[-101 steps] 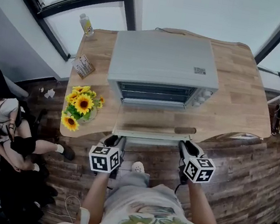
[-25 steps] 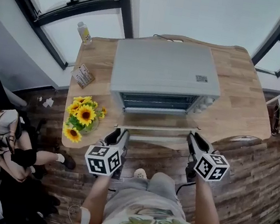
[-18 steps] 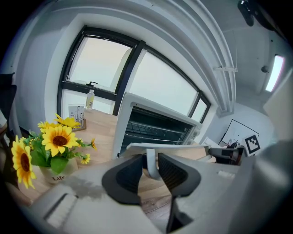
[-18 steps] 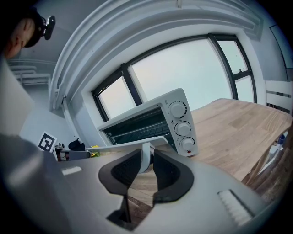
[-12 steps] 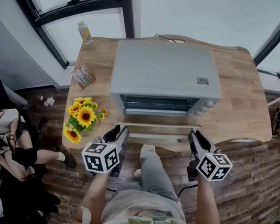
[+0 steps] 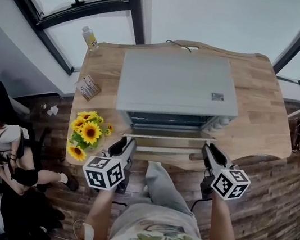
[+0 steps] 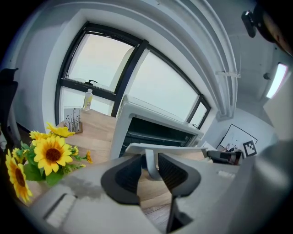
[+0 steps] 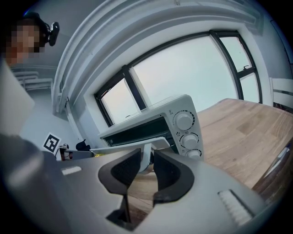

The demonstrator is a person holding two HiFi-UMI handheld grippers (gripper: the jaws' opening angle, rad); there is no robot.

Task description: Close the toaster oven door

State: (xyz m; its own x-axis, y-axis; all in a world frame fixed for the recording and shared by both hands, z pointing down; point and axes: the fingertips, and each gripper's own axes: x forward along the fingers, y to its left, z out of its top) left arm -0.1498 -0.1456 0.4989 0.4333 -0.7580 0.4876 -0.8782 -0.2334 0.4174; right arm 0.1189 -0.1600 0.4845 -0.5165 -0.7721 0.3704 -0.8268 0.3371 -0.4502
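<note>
Presently, head view: toaster oven (image 6: 178, 84), boxy grey metal, on the wooden table (image 6: 260, 106); its door (image 6: 167, 138) stands half raised in front. Left gripper view: left gripper (image 7: 149, 170) clamps the white handle (image 7: 149, 159) post. Right gripper view: right gripper (image 8: 145, 157) likewise, beside the oven's round knobs (image 8: 184, 121). Judged next: swing the door up flush

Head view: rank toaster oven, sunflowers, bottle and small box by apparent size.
1. toaster oven, by far the largest
2. sunflowers
3. small box and bottle: both tiny and look about alike, so not ranked against each other
</note>
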